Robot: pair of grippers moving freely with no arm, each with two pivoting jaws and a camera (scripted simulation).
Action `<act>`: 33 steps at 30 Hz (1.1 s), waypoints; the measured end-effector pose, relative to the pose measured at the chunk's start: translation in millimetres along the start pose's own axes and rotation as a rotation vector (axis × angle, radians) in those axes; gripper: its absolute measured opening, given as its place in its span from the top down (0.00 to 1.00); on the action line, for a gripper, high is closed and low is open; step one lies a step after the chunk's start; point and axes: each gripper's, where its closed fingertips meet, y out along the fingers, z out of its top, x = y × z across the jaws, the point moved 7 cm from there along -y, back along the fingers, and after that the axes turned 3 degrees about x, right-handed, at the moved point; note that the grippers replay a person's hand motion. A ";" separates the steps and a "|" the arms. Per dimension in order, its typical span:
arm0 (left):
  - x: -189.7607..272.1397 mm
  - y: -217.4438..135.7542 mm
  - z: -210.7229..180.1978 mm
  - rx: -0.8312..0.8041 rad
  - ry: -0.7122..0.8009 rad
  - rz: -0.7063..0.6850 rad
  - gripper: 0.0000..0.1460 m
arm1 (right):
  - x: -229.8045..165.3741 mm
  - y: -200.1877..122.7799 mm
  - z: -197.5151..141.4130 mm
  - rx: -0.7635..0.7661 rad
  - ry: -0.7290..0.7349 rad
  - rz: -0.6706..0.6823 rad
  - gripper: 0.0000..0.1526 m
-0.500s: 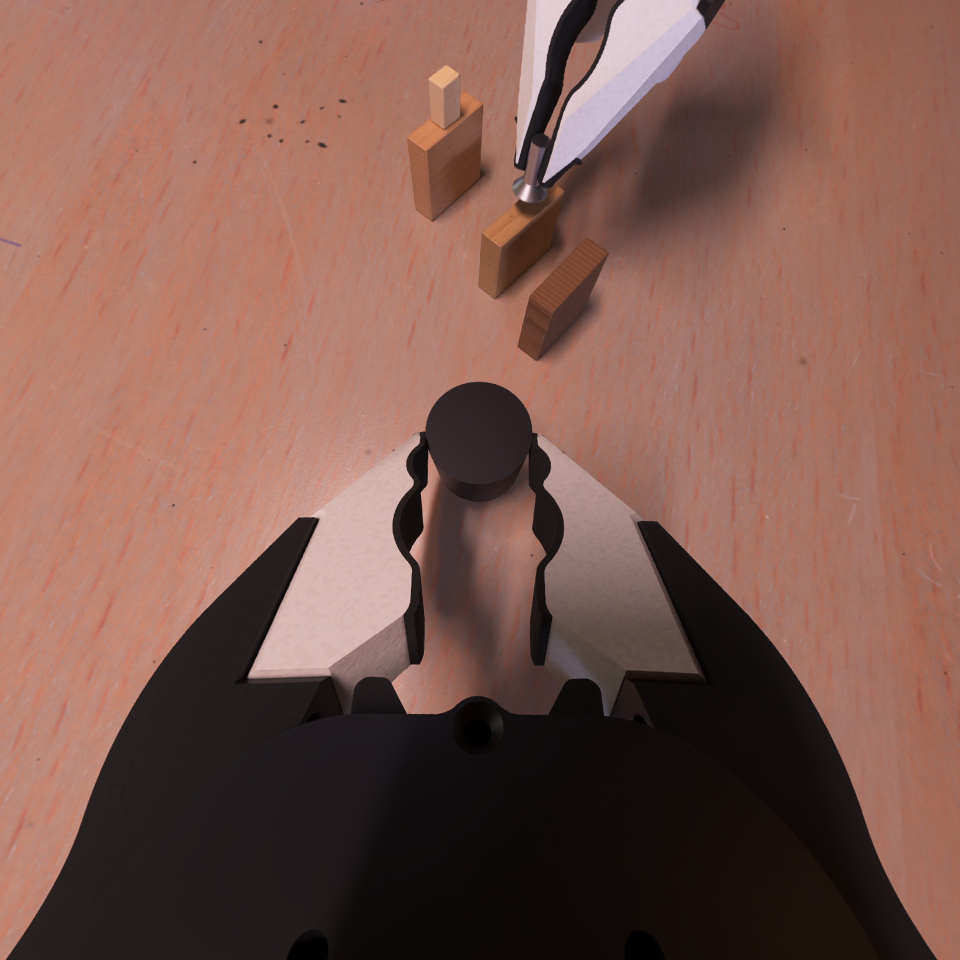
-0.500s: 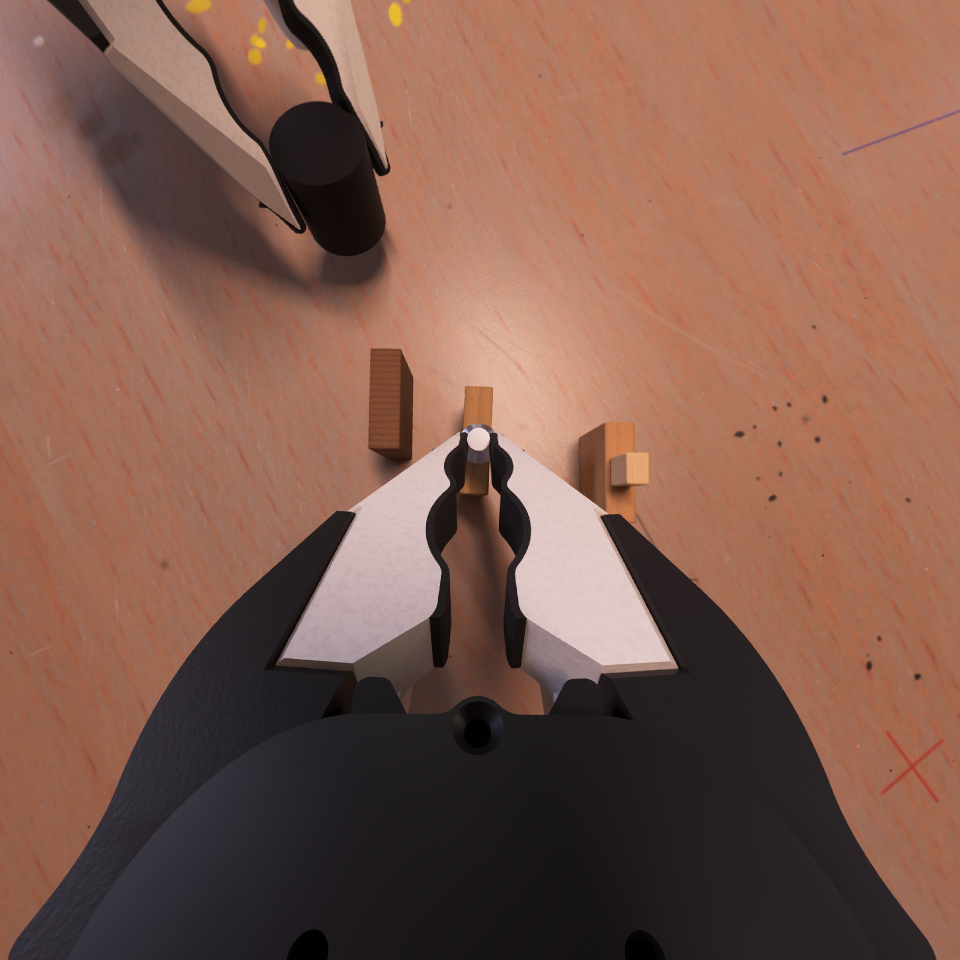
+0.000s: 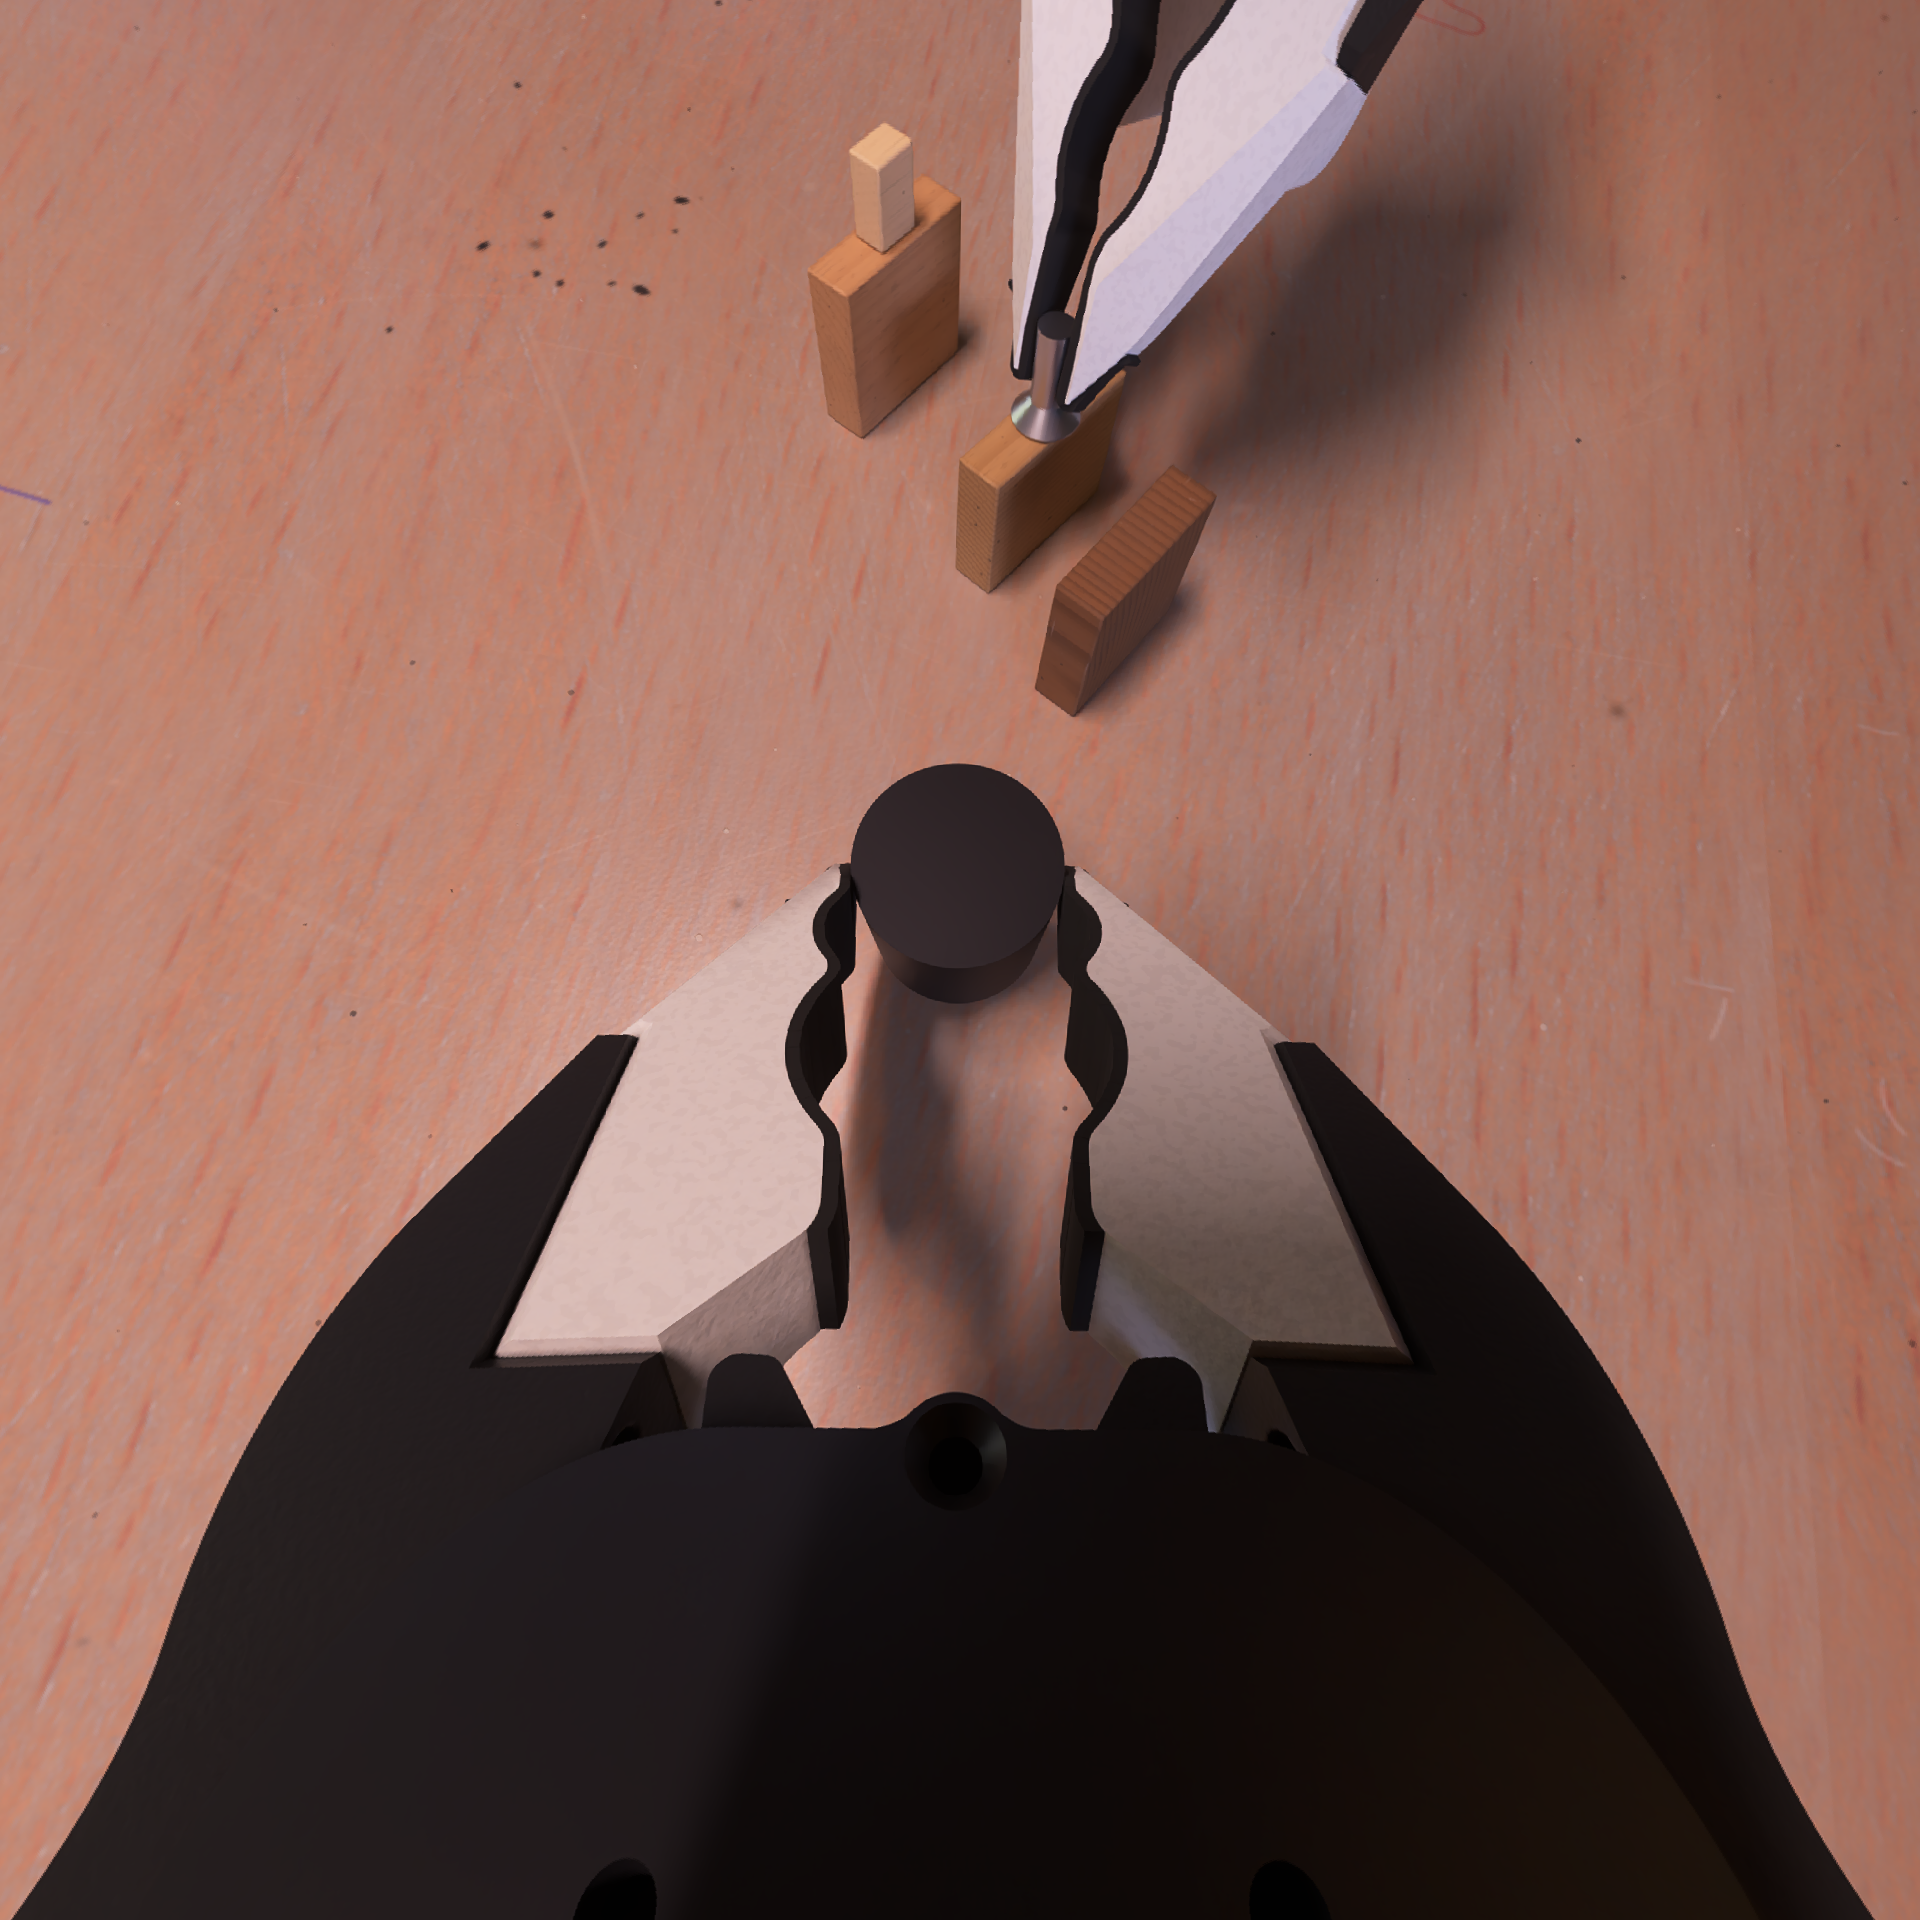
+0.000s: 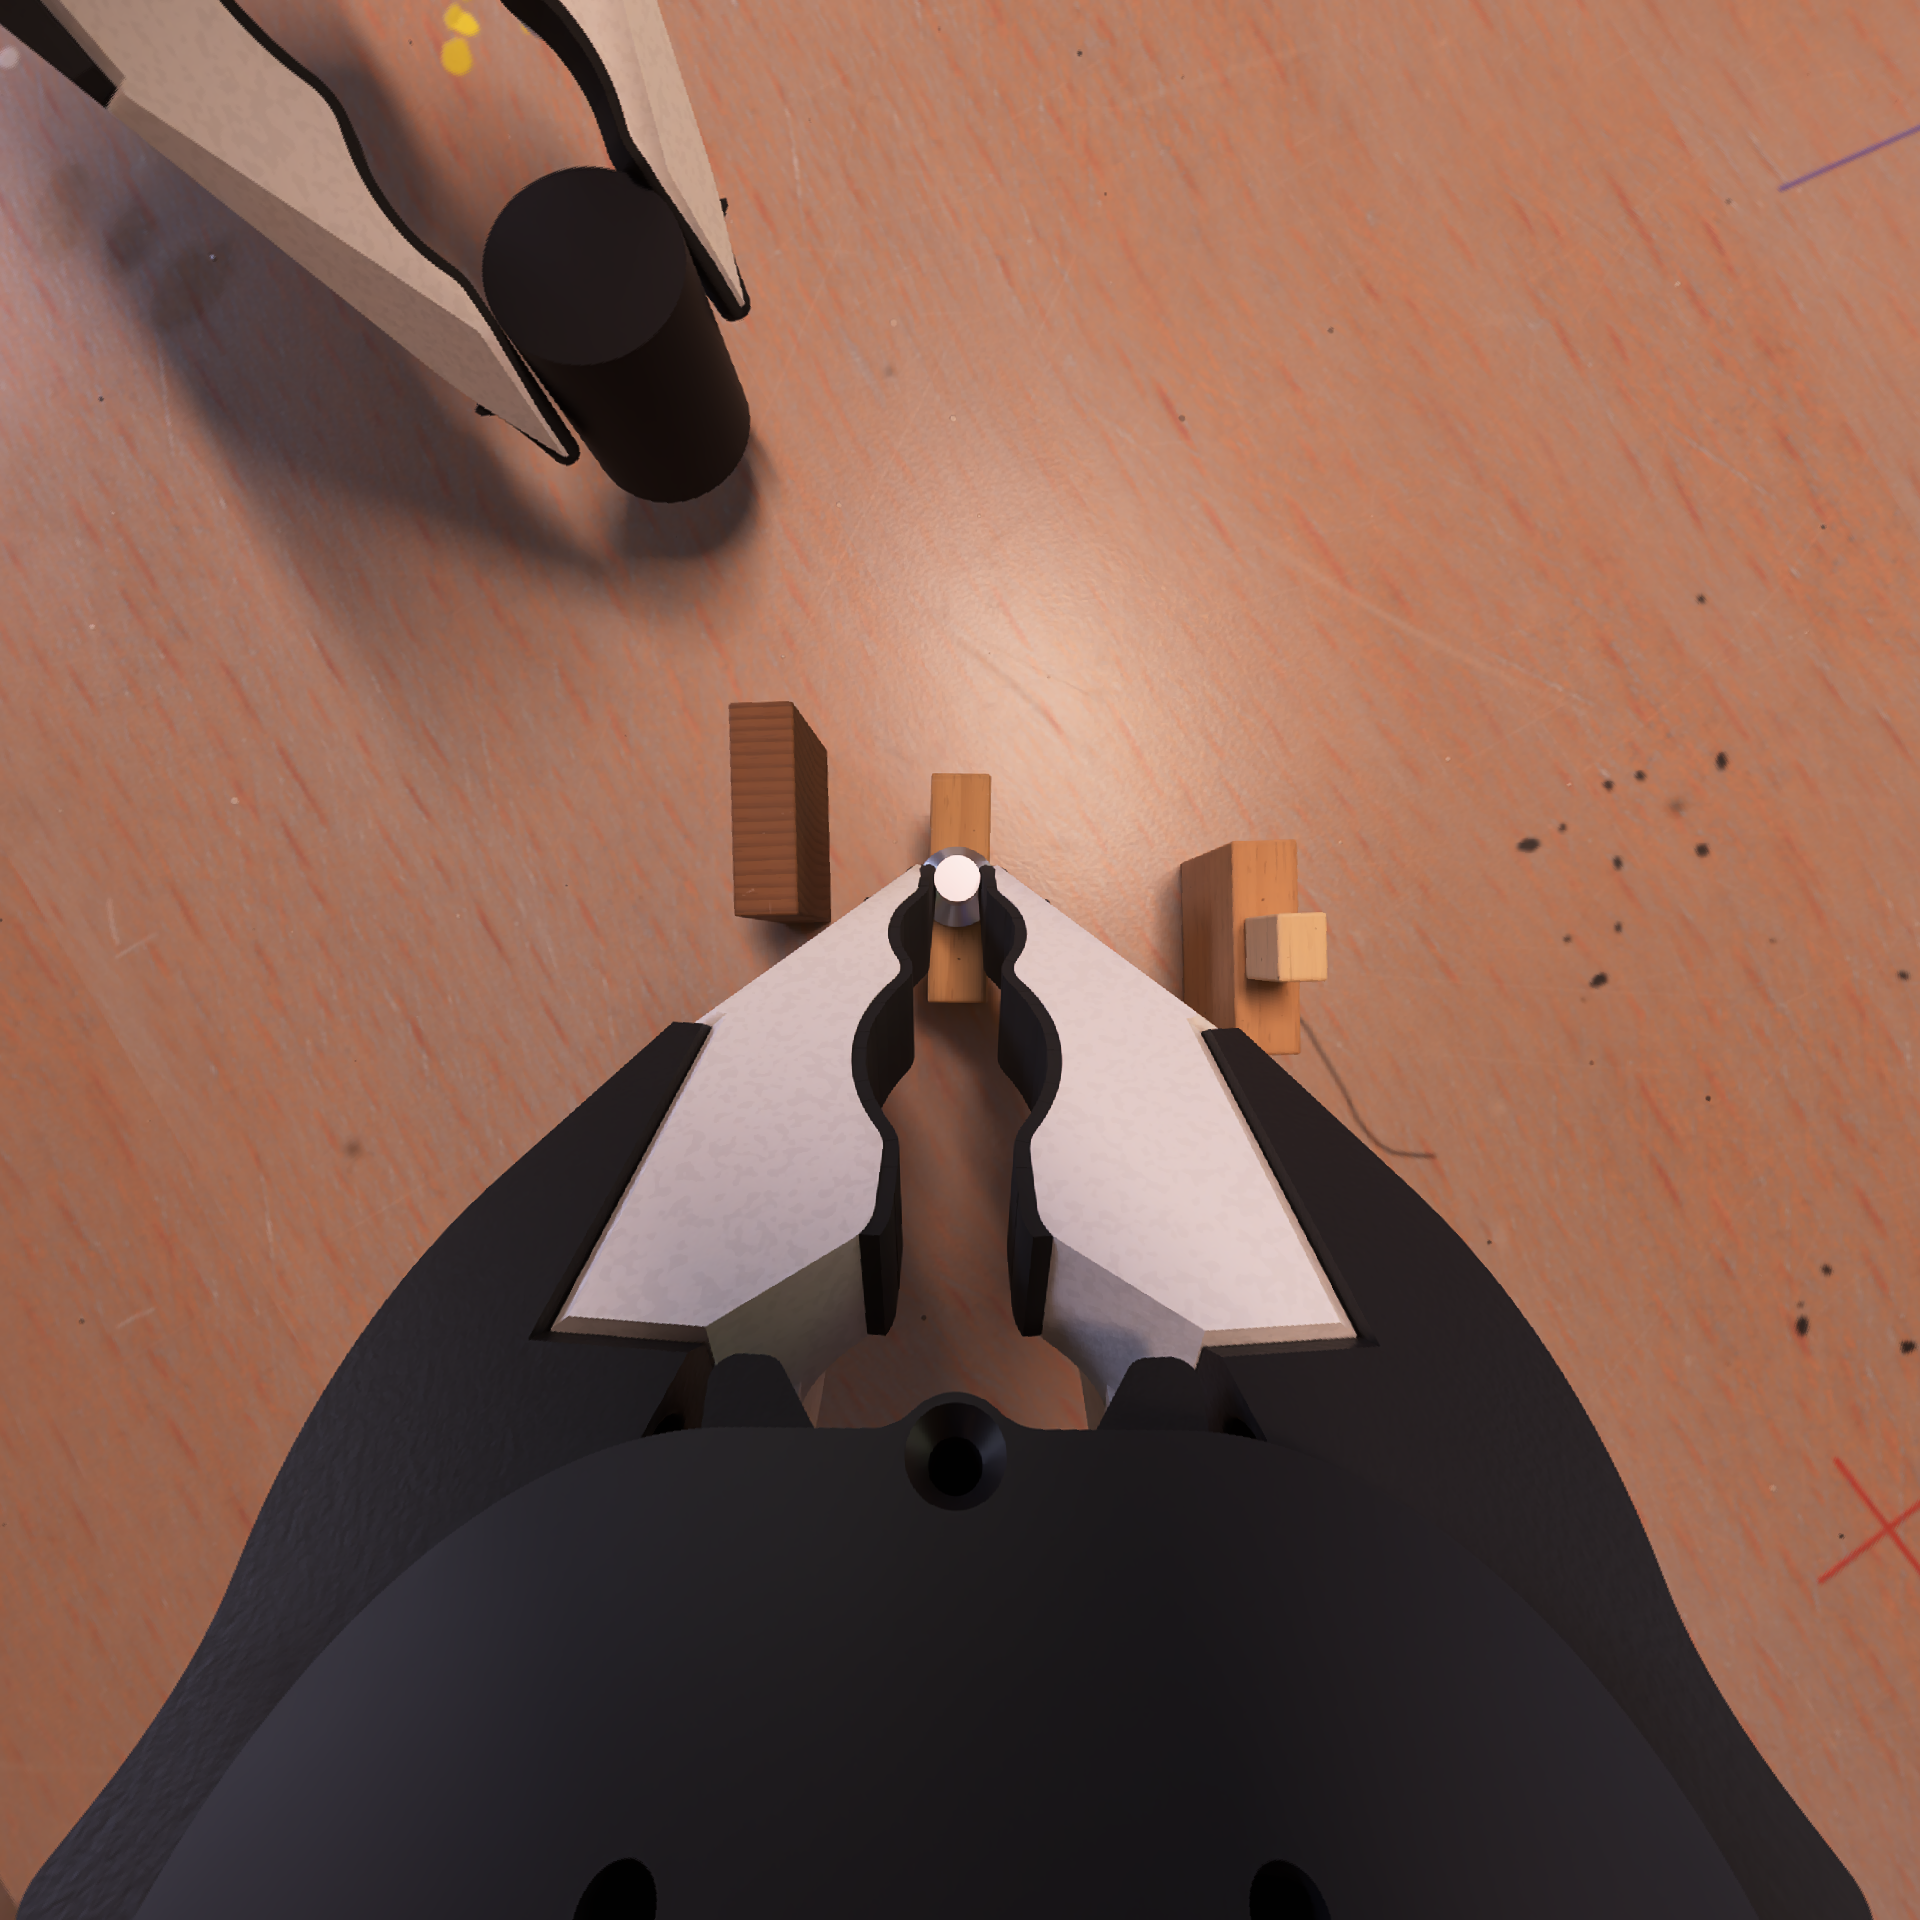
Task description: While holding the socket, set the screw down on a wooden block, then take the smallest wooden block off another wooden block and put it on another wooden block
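My left gripper (image 3: pixel 958 894) is shut on the black cylindrical socket (image 3: pixel 958 883), held upright close to the table; both also show in the right wrist view, gripper (image 4: pixel 644 312) and socket (image 4: pixel 613 332). My right gripper (image 4: pixel 956 883) is shut on the metal screw (image 4: pixel 956 881), head down. The screw's head (image 3: pixel 1044 416) touches the top of the middle wooden block (image 3: pixel 1029 499). The smallest pale block (image 3: pixel 881 187) stands on the taller wooden block (image 3: pixel 883 312), to the right of my right gripper (image 4: pixel 1286 945).
A darker wooden block (image 3: pixel 1122 592) stands on edge just beside the middle block, on the side nearer the socket (image 4: pixel 777 810). The blocks stand close together in a row on the reddish wooden table (image 4: pixel 1455 520). Black specks mark the table beyond the taller block.
The right gripper has sunk slightly with the screw onto the middle block. The left gripper and socket have barely shifted. The blocks have not moved.
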 end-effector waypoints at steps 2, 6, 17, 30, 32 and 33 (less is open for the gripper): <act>0.5 -0.1 0.0 -0.003 0.005 0.001 0.74 | -0.1 0.1 0.3 -0.004 0.002 -0.001 0.95; 1.3 -0.4 0.1 -0.007 0.012 0.001 0.74 | -0.2 -0.5 0.7 -0.010 0.000 -0.008 0.89; 2.3 -0.4 0.2 -0.007 0.017 -0.001 0.74 | 0.0 -0.4 10.4 -0.032 -0.030 -0.006 0.86; 2.3 0.0 0.2 -0.003 0.012 -0.002 0.74 | -3.7 10.6 32.7 -0.268 -0.162 0.012 0.87; 2.3 0.0 0.2 -0.003 0.013 -0.001 0.74 | -3.9 12.1 35.4 -0.288 -0.180 0.020 0.87; 2.3 0.0 0.3 -0.004 0.014 0.000 0.74 | -3.9 12.6 36.3 -0.293 -0.186 0.022 0.87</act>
